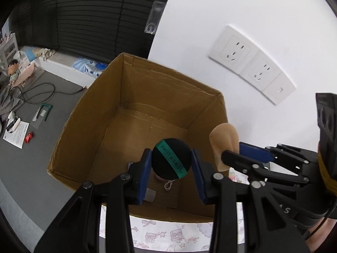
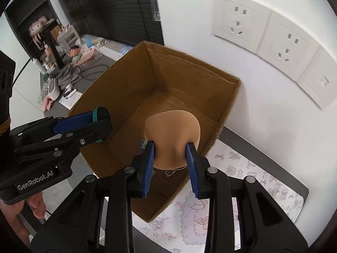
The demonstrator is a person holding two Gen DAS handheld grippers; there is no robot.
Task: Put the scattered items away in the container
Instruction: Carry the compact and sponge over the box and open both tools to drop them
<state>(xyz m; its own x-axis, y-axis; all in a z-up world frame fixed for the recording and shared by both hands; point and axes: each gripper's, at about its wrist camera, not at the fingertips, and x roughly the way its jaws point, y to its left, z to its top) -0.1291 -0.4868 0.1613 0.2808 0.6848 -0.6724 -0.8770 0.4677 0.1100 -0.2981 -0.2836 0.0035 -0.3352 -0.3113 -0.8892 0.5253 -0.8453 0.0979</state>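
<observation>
An open cardboard box (image 1: pixel 160 80) (image 2: pixel 219 97) stands against the white wall. My left gripper (image 1: pixel 171 164) is shut on a round black puff with a green "FLOWER LURE" band (image 1: pixel 171 158), held above the box's near side. From the right wrist view the left gripper (image 2: pixel 99 124) holds this puff (image 2: pixel 103 113) over the box's left rim. My right gripper (image 2: pixel 170 158) is shut on a beige makeup sponge (image 2: pixel 171 132), over the box interior; the sponge (image 1: pixel 224 143) shows at the box's right edge, gripped by my right gripper (image 1: pixel 233 154). A small string loop (image 1: pixel 168 184) lies on the box floor.
A patterned pink-and-white cloth (image 2: pixel 242 181) lies under the box's near corner. Wall sockets (image 2: pixel 265 33) sit on the wall to the right. On the grey desk to the left lie cables, papers (image 1: pixel 15 135), a red wrapper (image 1: pixel 29 137) and a figurine (image 2: pixel 74 54).
</observation>
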